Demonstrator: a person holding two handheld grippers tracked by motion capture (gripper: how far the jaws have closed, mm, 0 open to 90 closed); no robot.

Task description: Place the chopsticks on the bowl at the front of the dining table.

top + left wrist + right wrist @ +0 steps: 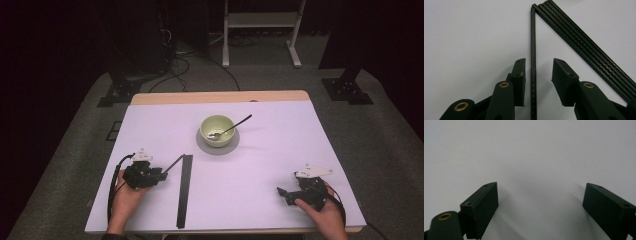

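Observation:
A bundle of long black strips [184, 190] lies on the white table [260, 165], left of centre. One single strip [174, 164] angles away from the bundle's far end toward my left gripper [164, 173]. In the left gripper view that single strip [533, 37] runs between the jaws of my left gripper [539, 62], which stand open with a small gap on each side; the bundle [584, 42] slants off to the right. My right gripper [281, 191] rests near the front right edge. In its own view my right gripper [541, 186] is wide open over bare table.
A pale green bowl [217, 129] stands on a grey saucer [218, 148] at the table's middle back, with a spoon [236, 124] leaning in it, handle to the right. A white stand [260, 30] is on the floor beyond the table.

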